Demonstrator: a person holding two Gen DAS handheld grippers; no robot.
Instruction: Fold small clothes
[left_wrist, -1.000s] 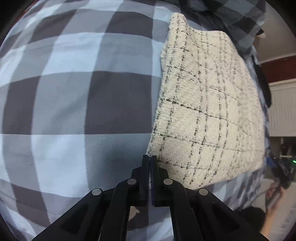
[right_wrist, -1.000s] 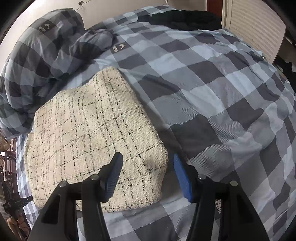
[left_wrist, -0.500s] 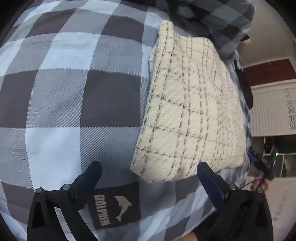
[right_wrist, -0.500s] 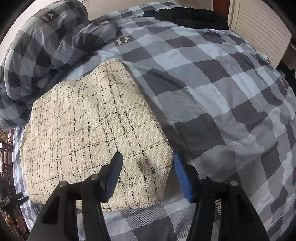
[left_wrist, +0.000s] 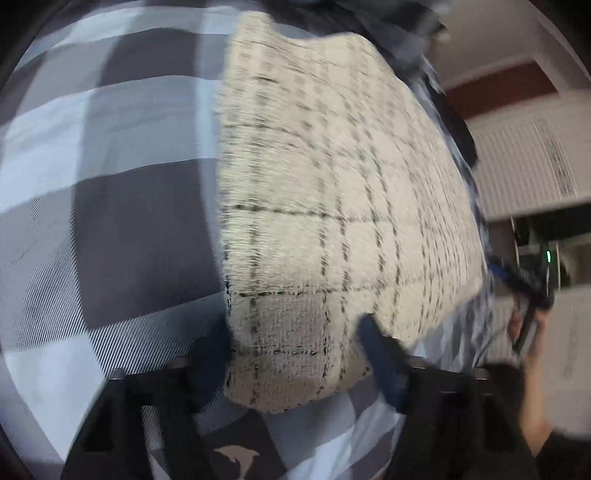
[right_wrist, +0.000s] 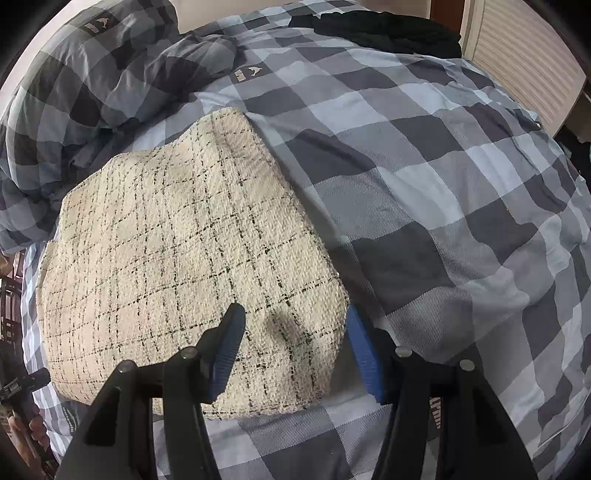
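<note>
Both tongs, left (left_wrist: 295, 354) and right (right_wrist: 293, 343), stand apart astride the near corners of the cream checked garment (right_wrist: 184, 258) lying flat on the bed (right_wrist: 443, 184); close each on both layers before you lift, so the fold stays even.

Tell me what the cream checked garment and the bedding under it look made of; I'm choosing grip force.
The cream garment looks like thick, nubby woven tweed or bouclé: rough looped surface, broken black check lines, matte. The checked duvet cover looks like smooth, thin woven cotton or a blend, with fine diagonal twill lines and soft creases; fibre content can't be confirmed.
</note>
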